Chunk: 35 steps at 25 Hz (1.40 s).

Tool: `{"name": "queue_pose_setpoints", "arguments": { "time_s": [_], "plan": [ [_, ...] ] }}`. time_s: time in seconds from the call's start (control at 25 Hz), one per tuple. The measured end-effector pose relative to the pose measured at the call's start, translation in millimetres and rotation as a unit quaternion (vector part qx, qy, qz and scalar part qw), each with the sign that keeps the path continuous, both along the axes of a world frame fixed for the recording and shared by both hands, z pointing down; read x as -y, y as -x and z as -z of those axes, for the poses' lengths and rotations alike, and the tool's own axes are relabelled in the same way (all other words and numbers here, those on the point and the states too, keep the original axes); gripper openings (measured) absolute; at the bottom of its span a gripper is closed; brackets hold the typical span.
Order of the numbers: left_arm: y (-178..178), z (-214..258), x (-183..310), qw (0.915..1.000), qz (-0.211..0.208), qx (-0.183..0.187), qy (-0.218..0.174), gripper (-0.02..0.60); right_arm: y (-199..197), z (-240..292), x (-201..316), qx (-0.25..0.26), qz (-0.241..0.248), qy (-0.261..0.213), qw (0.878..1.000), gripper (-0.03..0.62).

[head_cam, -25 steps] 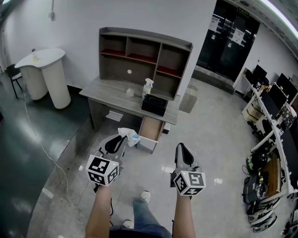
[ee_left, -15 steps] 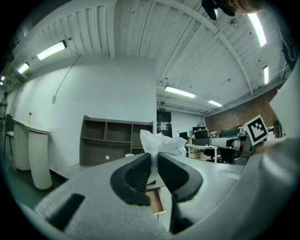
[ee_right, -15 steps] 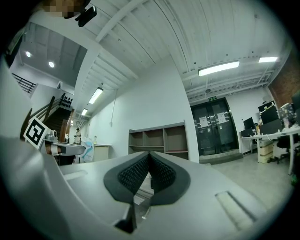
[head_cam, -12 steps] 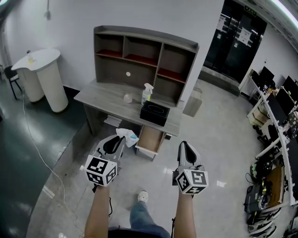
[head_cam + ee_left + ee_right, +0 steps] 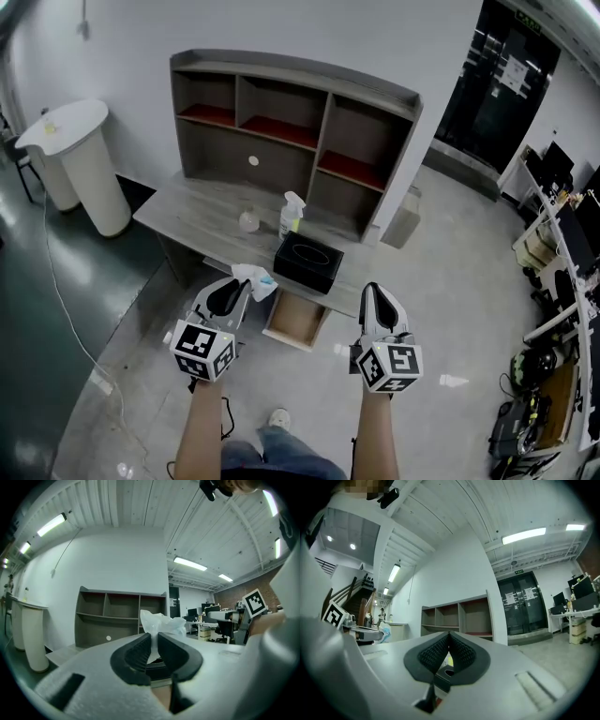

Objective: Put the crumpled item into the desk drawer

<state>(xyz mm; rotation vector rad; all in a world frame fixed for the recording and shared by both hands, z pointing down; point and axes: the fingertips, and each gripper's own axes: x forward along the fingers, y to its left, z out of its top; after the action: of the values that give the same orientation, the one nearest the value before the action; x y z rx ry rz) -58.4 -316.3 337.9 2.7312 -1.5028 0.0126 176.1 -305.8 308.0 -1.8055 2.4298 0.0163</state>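
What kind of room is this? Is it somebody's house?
Probably not a house. It looks like an office or workshop. There is a grey desk with shelves on top, computer screens on tables along the right side, and big dark glass doors at the back.

Ahead of the jaws stands the desk (image 5: 183, 208): 1 black box (image 5: 307, 263) nearest them, 1 spray bottle (image 5: 290, 217) beyond, 1 shelf unit (image 5: 324, 139) farthest.
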Motion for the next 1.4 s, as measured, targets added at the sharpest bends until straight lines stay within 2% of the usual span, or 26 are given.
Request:
{"name": "queue_pose_setpoints", "arguments": {
  "time_s": [0.12, 0.28, 0.48, 0.6, 0.72, 0.88, 1.04, 1.2, 1.4],
  "plan": [
    [-9, -9, 26, 1.0000, 0.005, 0.002, 0.002, 0.048, -5, -3, 33, 0.005, 0.008, 0.004, 1.000, 0.012],
    [-9, -27, 55, 0.9996, 0.012, 0.002, 0.024, 0.048, -1, -24, 62, 0.001, 0.016, 0.026, 1.000, 0.012],
    [-22, -40, 88, 0.9991, -0.006, 0.008, 0.042, 0.048, -4, -42, 88, 0.008, 0.007, 0.044, 0.999, 0.012],
    [-37, -62, 93, 0.9976, -0.020, 0.014, 0.065, 0.048, -10, -59, 91, 0.016, 0.005, 0.059, 0.998, 0.012],
    [-51, -106, 97, 0.9938, -0.034, 0.020, 0.104, 0.048, -10, -92, 96, 0.027, 0.005, 0.085, 0.996, 0.012],
    [-70, -188, 80, 0.9829, -0.048, 0.028, 0.176, 0.048, -5, -145, 83, 0.030, 0.019, 0.129, 0.991, 0.012],
    [-94, -280, 75, 0.9688, -0.058, 0.035, 0.238, 0.048, -7, -202, 71, 0.030, 0.014, 0.161, 0.986, 0.012],
    [-114, -359, 87, 0.9558, -0.058, 0.049, 0.284, 0.048, -4, -251, 63, 0.021, 0.013, 0.187, 0.982, 0.012],
    [-136, -428, 99, 0.9387, -0.061, 0.079, 0.330, 0.052, -19, -295, 50, 0.035, -0.005, 0.213, 0.976, 0.012]
  ]
}}
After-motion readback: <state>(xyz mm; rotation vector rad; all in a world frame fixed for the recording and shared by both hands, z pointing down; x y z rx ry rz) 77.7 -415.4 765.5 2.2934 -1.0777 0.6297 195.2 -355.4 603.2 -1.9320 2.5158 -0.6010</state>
